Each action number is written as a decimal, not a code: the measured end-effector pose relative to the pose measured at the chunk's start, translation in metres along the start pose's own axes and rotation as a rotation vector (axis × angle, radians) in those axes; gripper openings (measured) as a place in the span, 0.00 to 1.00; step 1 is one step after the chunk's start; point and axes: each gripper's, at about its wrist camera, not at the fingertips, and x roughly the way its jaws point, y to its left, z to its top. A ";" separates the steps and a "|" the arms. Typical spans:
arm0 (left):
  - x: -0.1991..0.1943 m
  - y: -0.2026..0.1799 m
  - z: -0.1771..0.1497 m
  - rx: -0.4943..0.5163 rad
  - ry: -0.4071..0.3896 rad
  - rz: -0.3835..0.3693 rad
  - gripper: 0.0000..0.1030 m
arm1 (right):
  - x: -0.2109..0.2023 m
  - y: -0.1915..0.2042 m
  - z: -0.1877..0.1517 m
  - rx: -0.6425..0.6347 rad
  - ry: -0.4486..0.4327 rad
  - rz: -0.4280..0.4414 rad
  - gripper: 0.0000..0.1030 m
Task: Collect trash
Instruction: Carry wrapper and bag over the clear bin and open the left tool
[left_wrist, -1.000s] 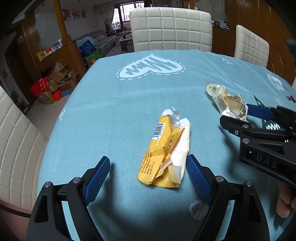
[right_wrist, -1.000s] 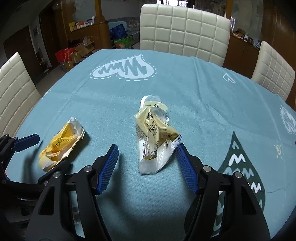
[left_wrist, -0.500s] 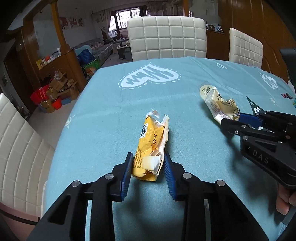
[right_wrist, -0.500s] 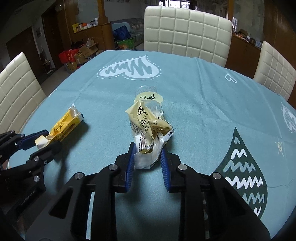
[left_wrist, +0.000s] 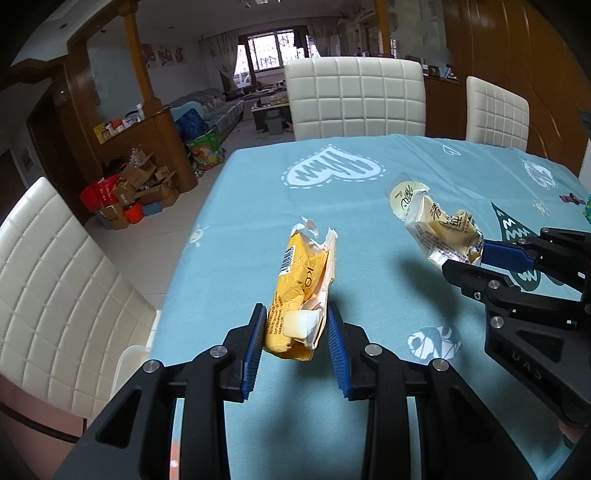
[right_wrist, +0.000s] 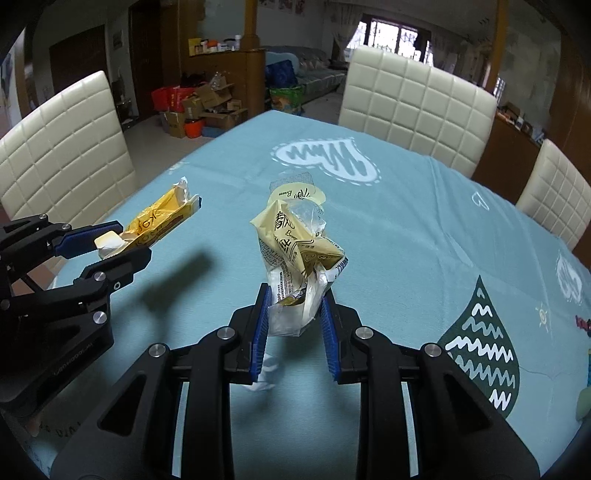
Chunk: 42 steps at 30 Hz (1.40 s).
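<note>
In the left wrist view, the left hand-held gripper (left_wrist: 296, 332) pinches the near end of the yellow wrapper (left_wrist: 301, 291) between its blue pads. The wrapper is lifted above the counter (left_wrist: 258, 206), which has a light blue cloth. At the right side the right hand-held gripper (left_wrist: 467, 258) pinches the pale crumpled wrapper (left_wrist: 436, 225), also in the air.

In the right wrist view, the right hand-held gripper (right_wrist: 295, 325) is closed on the bottom of the pale crumpled wrapper (right_wrist: 295, 254), which stands upward over the counter (right_wrist: 406, 229). At the left, the left hand-held gripper (right_wrist: 118, 245) holds the yellow wrapper (right_wrist: 159, 218), and its shadow lies on the cloth below.
</note>
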 end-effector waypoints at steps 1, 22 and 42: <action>-0.005 0.005 0.000 -0.007 -0.007 0.007 0.31 | -0.005 0.005 0.002 -0.007 -0.009 0.000 0.27; -0.069 0.102 -0.036 -0.129 -0.116 0.117 0.31 | -0.042 0.121 0.033 -0.131 -0.083 0.079 0.27; -0.076 0.202 -0.082 -0.276 -0.087 0.258 0.31 | -0.009 0.231 0.048 -0.233 -0.055 0.209 0.28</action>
